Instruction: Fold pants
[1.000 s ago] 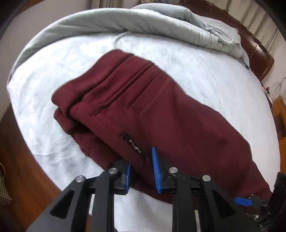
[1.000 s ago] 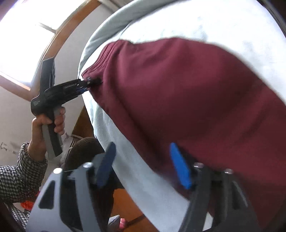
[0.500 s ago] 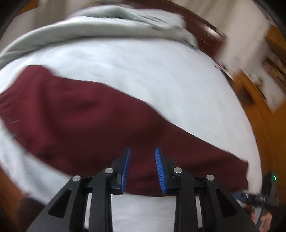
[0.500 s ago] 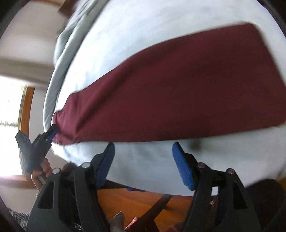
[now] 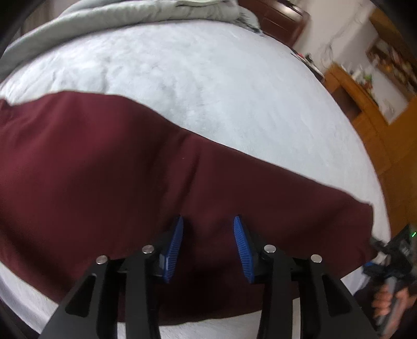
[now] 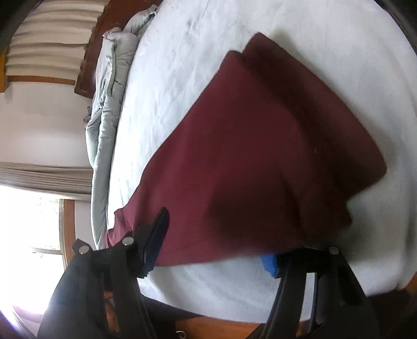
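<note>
Dark red pants [image 5: 130,169] lie flat on a white bedsheet [image 5: 221,86], legs laid together, stretching from the left to the hem at the lower right. My left gripper [image 5: 208,245] is open just above the pants' middle, holding nothing. In the right wrist view the pants [image 6: 260,146] run from the waistband at lower left to the hem at upper right. My right gripper [image 6: 216,240] is wide open at the near edge of the pants; its right blue pad [image 6: 269,262] is partly under the fabric edge. It also shows in the left wrist view [image 5: 391,258].
A rumpled grey duvet [image 5: 117,18] lies along the far side of the bed, also in the right wrist view [image 6: 109,104]. A dark wooden headboard [image 5: 276,18] stands behind it. Wooden furniture [image 5: 365,99] stands to the right. A bright window [image 6: 31,229] is at the left.
Both grippers have swung along the pants from the waistband end toward the middle. The left jaws have opened wider. The right gripper has closed in on the near edge of the pants.
</note>
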The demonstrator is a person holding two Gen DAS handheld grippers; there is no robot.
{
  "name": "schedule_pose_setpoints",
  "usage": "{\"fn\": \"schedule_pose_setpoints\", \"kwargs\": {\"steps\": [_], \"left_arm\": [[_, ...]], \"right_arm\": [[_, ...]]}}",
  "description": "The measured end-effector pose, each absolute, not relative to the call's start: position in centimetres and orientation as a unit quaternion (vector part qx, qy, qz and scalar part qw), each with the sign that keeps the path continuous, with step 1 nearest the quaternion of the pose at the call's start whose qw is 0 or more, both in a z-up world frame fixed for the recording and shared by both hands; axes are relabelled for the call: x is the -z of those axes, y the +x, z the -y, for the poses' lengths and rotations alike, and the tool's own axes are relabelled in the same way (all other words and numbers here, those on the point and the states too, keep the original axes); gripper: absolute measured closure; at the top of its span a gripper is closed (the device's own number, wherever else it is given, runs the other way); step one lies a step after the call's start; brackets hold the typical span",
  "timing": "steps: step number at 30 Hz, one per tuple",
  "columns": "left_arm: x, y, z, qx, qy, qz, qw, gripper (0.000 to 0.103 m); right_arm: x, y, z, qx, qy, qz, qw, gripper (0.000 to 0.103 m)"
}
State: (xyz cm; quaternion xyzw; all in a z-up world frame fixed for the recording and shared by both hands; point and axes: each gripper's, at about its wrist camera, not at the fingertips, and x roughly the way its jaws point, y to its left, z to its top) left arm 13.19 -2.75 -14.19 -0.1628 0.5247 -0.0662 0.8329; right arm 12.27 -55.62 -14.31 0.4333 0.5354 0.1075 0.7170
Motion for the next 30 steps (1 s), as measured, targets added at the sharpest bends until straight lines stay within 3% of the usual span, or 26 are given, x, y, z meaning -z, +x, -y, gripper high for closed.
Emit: {"fn": "schedule_pose_setpoints", "kwargs": {"steps": [2, 5, 6, 7, 13, 16, 20, 25, 27, 29, 30], "left_arm": [[13.8, 13.3, 2.8, 0.063, -0.168, -0.528, 0.830, 0.055], [13.3, 13.0, 4.6, 0.074, -0.132, -0.523, 0.839, 0.048], [13.2, 12.8, 5.2, 0.075, -0.117, -0.523, 0.841, 0.042], [13.4, 12.9, 5.7, 0.074, -0.103, -0.523, 0.843, 0.041], [12.8, 12.7, 6.8, 0.071, -0.095, -0.518, 0.847, 0.037], [10.9, 12.5, 6.5, 0.076, -0.112, -0.489, 0.862, 0.037], [9.8, 12.1, 7.1, 0.090, -0.108, -0.457, 0.878, 0.028], [14.5, 13.2, 9.3, 0.085, -0.057, -0.512, 0.853, 0.027], [15.0, 13.0, 10.5, 0.085, -0.009, -0.494, 0.865, 0.021], [14.9, 12.9, 11.0, 0.082, 0.004, -0.492, 0.866, 0.019], [14.8, 13.0, 10.9, 0.080, -0.005, -0.494, 0.866, 0.019]], "right_arm": [[14.2, 12.5, 55.3, -0.104, 0.422, -0.530, 0.728, 0.040], [13.8, 13.0, 53.9, -0.090, 0.385, -0.528, 0.752, 0.049], [13.9, 13.1, 53.9, -0.084, 0.383, -0.528, 0.753, 0.058], [13.9, 13.4, 54.5, -0.079, 0.386, -0.525, 0.755, 0.074], [11.3, 14.2, 54.4, -0.102, 0.357, -0.492, 0.787, 0.087], [7.6, 14.3, 55.3, -0.121, 0.350, -0.450, 0.813, 0.088], [4.1, 13.4, 55.2, -0.131, 0.301, -0.415, 0.849, 0.088], [13.0, 16.0, 56.1, -0.061, 0.305, -0.524, 0.793, 0.086], [14.9, 15.9, 56.6, -0.057, 0.343, -0.532, 0.772, 0.085], [14.4, 15.6, 57.1, -0.071, 0.353, -0.526, 0.771, 0.079], [14.3, 15.5, 57.3, -0.073, 0.353, -0.526, 0.770, 0.071]]}}
